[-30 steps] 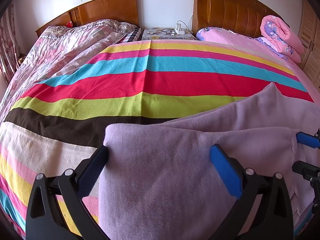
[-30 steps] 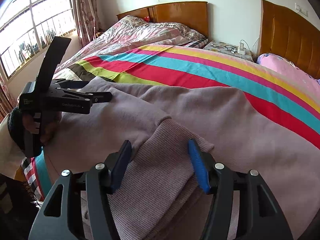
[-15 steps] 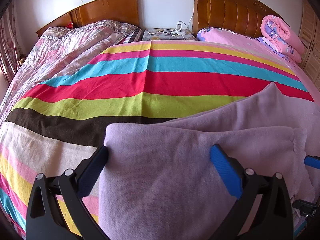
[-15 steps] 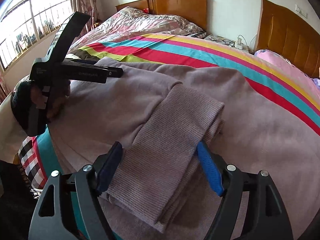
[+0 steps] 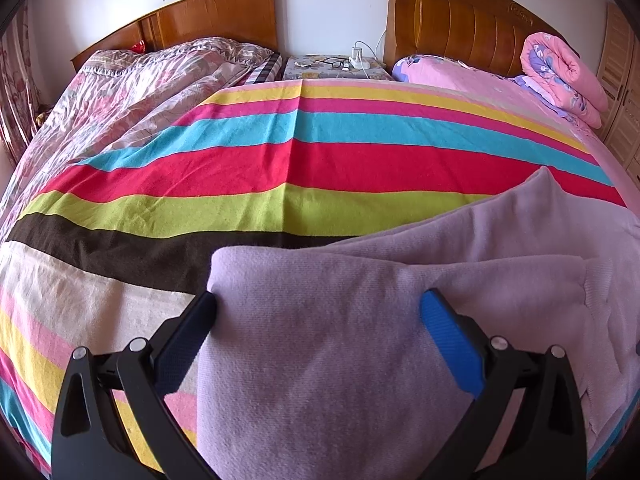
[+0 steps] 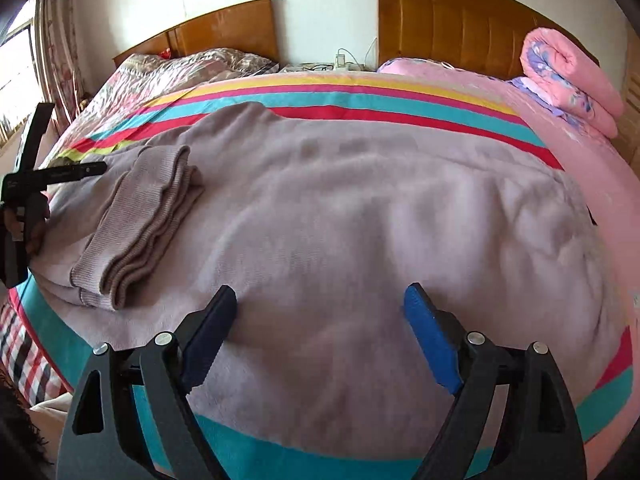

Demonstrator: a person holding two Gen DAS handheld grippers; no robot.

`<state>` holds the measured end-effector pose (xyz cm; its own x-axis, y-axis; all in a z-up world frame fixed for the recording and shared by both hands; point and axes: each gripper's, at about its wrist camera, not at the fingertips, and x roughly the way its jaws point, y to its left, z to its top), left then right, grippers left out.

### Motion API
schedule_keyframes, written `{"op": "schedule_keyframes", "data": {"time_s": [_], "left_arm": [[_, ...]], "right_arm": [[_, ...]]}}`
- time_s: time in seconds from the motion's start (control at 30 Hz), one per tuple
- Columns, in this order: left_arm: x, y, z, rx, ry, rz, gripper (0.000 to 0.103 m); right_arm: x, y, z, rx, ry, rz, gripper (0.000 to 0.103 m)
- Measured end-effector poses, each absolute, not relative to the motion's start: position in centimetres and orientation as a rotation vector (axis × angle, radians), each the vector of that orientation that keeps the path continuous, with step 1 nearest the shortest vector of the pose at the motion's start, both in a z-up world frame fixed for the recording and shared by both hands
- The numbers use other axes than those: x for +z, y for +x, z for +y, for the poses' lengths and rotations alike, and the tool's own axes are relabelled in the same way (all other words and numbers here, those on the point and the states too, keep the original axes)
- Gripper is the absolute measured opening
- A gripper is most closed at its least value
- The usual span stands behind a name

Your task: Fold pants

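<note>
Pants (image 6: 360, 208) of mauve knit lie spread across the striped blanket (image 5: 280, 168) on the bed, their ribbed cuffs (image 6: 140, 224) folded back onto the cloth at the left. The right gripper (image 6: 320, 312) hovers over the near edge, jaws opening with nothing pinched between them. The left gripper (image 5: 318, 312) stands spread wide, a folded corner of the pants between its fingers, unpinched.
</note>
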<state>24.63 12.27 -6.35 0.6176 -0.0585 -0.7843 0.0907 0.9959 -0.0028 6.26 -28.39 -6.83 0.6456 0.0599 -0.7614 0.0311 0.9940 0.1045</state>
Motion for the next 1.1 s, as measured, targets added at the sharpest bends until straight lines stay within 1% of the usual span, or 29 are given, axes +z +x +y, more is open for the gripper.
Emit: {"op": "schedule_keyframes", "data": {"time_s": [0.03,0.13,0.2,0.27,0.33,0.4,0.57,0.67,0.77,0.87,0.93,1.03,1.1], "left_arm": [[-5.9,24.3,12.7,-0.070,0.021,0.880,0.102],[-2.7,21.0,13.3,0.026,-0.032,0.724,0.101],[-0.3,18.3,12.4,-0.024,-0.071,0.646,0.102],[0.9,16.4,10.1,-0.109,-0.068,0.615,0.102],[0.7,15.5,6.5,-0.186,0.003,0.653,0.102],[-0.3,14.9,2.7,-0.267,0.076,0.685,0.102],[-4.2,13.9,-4.7,-0.365,0.251,0.758,0.102],[-7.1,13.8,-6.1,-0.364,0.323,0.833,0.102],[-8.1,14.2,-5.0,-0.399,0.235,0.853,0.102],[-7.4,14.5,-5.3,-0.380,0.255,0.897,0.102],[-5.1,14.5,-6.5,-0.415,0.266,0.864,0.101],[-0.6,16.2,-10.6,-0.517,0.236,0.795,0.101],[0.9,18.2,-14.7,-0.615,0.228,0.780,0.102]], "right_arm": [[-6.7,5.6,-29.1,-0.009,0.111,0.862,0.083],[-6.6,3.5,-31.4,-0.080,0.105,0.863,0.086],[-6.6,2.1,-33.1,-0.111,0.140,0.849,0.086],[-6.1,1.1,-34.5,-0.116,0.199,0.805,0.086],[-5.6,0.6,-34.9,-0.112,0.234,0.767,0.086],[-5.4,0.7,-34.2,-0.104,0.210,0.757,0.086],[-6.8,1.4,-32.2,-0.053,0.142,0.796,0.086],[-7.8,1.1,-32.0,-0.045,0.061,0.793,0.087],[-7.7,0.9,-32.6,-0.020,0.087,0.793,0.087],[-7.3,0.6,-32.8,-0.007,0.089,0.800,0.087],[-6.4,0.4,-33.5,0.017,0.128,0.787,0.087],[-4.7,0.3,-34.0,0.031,0.121,0.735,0.087],[-4.3,0.9,-34.2,0.016,0.099,0.728,0.087]]}}
